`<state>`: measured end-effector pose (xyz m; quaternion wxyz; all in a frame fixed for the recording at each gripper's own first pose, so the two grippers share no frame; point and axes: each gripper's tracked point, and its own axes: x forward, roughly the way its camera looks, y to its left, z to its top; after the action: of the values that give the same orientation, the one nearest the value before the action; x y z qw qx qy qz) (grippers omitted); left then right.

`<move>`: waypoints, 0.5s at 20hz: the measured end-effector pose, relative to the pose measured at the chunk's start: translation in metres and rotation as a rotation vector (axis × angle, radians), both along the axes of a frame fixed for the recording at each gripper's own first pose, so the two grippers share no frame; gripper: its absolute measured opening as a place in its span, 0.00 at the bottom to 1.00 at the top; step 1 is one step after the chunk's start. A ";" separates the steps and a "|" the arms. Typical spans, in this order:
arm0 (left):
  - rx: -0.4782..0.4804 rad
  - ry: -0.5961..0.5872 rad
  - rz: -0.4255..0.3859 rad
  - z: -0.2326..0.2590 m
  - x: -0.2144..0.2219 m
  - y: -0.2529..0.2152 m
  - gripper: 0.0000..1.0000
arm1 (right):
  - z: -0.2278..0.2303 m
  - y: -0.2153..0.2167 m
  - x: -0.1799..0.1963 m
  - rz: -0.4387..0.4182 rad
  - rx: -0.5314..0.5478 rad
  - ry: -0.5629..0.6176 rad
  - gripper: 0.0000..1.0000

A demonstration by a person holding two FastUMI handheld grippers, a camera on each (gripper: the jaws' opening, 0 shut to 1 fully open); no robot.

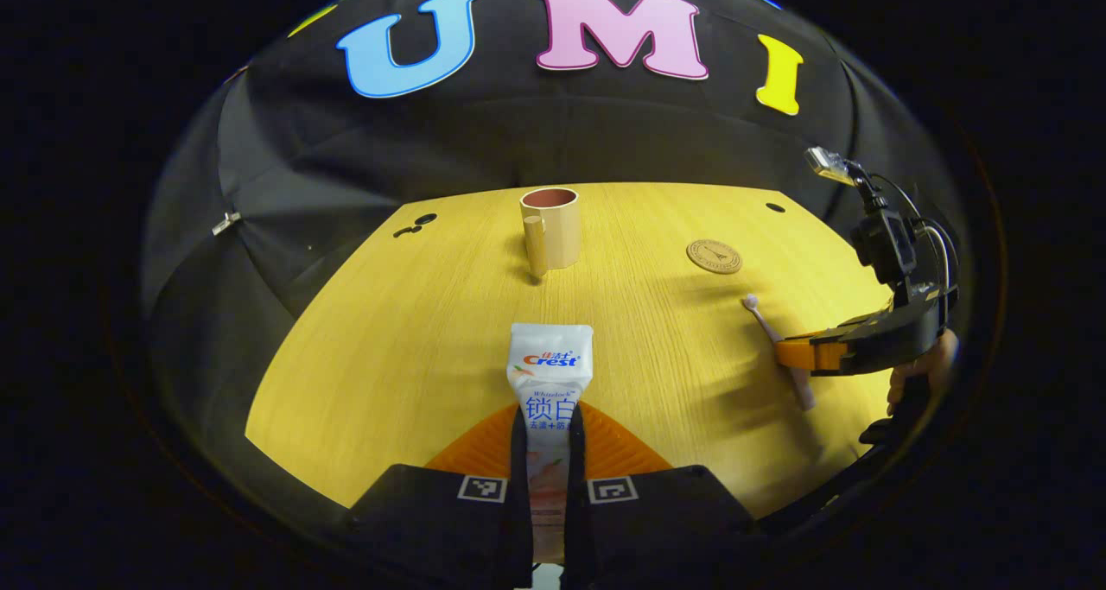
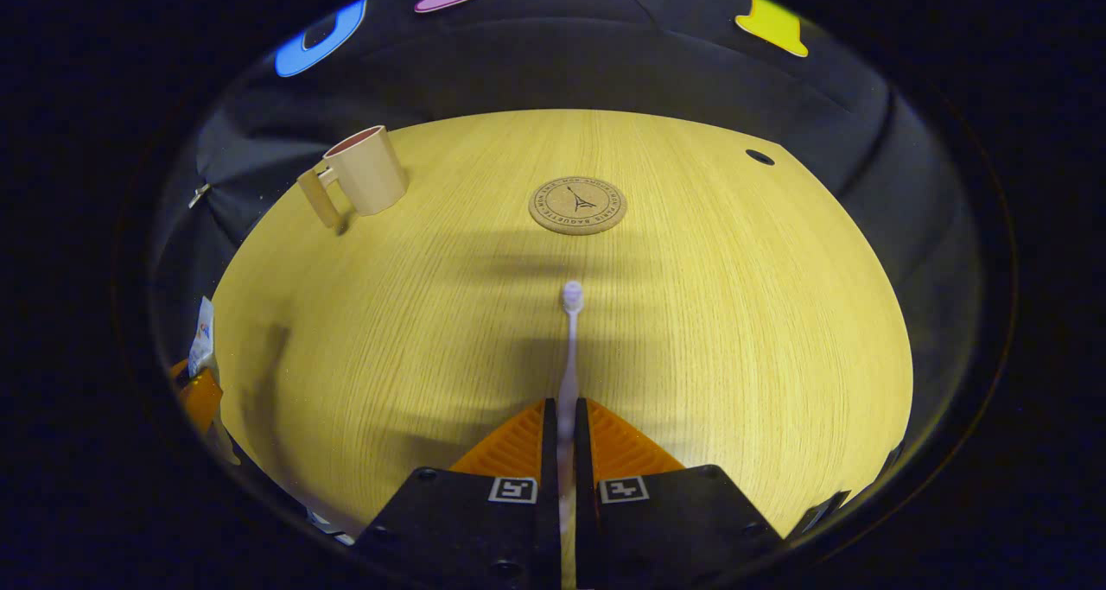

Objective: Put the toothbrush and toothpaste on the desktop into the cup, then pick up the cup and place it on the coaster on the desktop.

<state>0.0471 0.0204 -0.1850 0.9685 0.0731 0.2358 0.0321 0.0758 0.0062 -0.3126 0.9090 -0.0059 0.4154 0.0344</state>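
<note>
Gripping the toothpaste tube [image 1: 549, 374] between both fingers, your left gripper [image 1: 549, 439] held it above the tabletop [image 1: 389, 357], crimped end pointing toward the far edge. Straight beyond it, the beige cup [image 1: 553, 227] stood upright near that far edge, handle turned toward you. To the right of the cup, the cork coaster [image 1: 714, 256] lay flat with nothing on it, also nearer the far edge. Farther right, your right gripper [image 2: 563, 421] was clamped on the toothbrush [image 2: 568, 348], both fingers pressing its handle, with the bristle head [image 2: 572, 296] aimed at the coaster and well short of it.
</note>
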 end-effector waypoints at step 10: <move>-0.033 -0.003 0.050 0.002 0.003 0.011 0.19 | 0.003 0.013 -0.016 0.181 0.030 0.019 0.06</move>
<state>0.0497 0.0318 -0.1829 0.9689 0.0510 0.2364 0.0523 0.0602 0.0189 -0.3097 0.8981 -0.0294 0.4213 0.1227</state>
